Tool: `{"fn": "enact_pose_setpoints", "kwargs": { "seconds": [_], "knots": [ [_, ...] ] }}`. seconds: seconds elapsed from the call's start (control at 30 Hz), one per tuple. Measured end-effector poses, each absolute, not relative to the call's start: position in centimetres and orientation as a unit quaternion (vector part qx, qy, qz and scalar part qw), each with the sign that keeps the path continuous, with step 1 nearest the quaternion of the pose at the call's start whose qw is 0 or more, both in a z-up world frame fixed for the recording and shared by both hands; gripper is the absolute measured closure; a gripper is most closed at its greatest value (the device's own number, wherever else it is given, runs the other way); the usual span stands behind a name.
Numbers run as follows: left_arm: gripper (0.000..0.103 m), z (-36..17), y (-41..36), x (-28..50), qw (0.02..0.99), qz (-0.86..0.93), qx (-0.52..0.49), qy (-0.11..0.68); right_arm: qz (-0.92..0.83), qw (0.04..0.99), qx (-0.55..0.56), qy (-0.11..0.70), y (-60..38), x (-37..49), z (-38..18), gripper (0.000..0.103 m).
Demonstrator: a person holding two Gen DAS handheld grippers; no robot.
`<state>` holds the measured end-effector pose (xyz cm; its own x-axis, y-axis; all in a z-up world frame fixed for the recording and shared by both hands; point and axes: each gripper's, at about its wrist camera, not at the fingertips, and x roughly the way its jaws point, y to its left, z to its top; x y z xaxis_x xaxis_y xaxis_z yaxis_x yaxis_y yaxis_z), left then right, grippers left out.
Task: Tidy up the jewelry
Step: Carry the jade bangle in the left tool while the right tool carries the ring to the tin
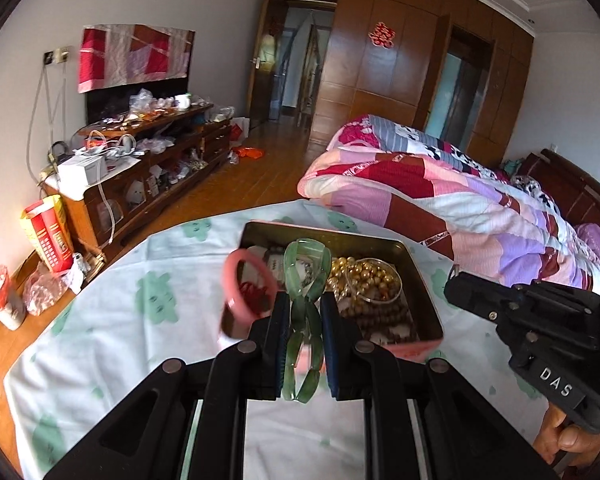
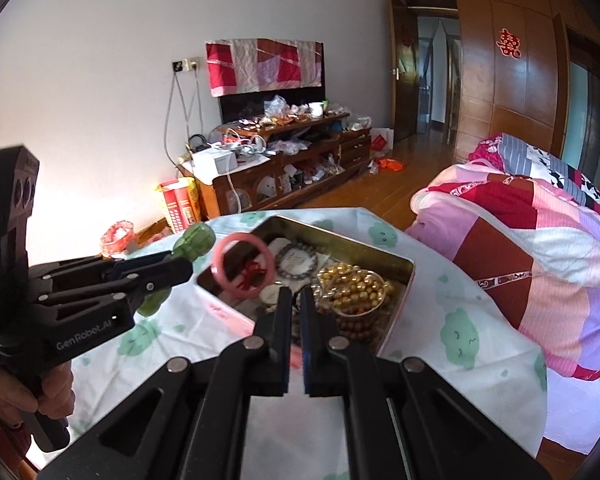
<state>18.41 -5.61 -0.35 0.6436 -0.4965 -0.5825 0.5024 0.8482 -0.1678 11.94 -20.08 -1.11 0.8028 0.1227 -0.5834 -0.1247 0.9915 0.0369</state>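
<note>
My left gripper (image 1: 305, 320) clamps a green bracelet (image 1: 303, 312), lifted above the bench (image 1: 112, 332); a pink bangle (image 2: 243, 265) hangs in the air just beside it, its support unclear. Farther right, my right gripper (image 2: 296, 300) is closed and empty over the open tin (image 2: 400, 300) of beads (image 2: 356, 284).

Bright daylight, fisheye warp, slight blur

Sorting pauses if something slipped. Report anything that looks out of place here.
The pink bangle looks odd: blurred, in the air over the tin's left edge, beside the left claw, which is shut on the green bracelet. The shut right claw does not visibly grip it.
</note>
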Motion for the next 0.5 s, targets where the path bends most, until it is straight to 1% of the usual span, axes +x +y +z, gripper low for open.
{"fn": "enact_pose_setpoints", "kwargs": {
  "seconds": [0.27, 0.5],
  "knots": [
    [0.088, -2.0, -8.3, 23.0, 0.898, -0.28, 0.008, 0.34, 0.066, 0.945, 0.034, 0.319, -22.0, 16.6, -2.4, 0.097],
    [0.088, -4.0, -10.0, 25.7, 0.891, -0.251, 0.022, 0.377, 0.064, 0.933, 0.023, 0.353, -20.9, 22.3, -4.3, 0.097]
  ]
}}
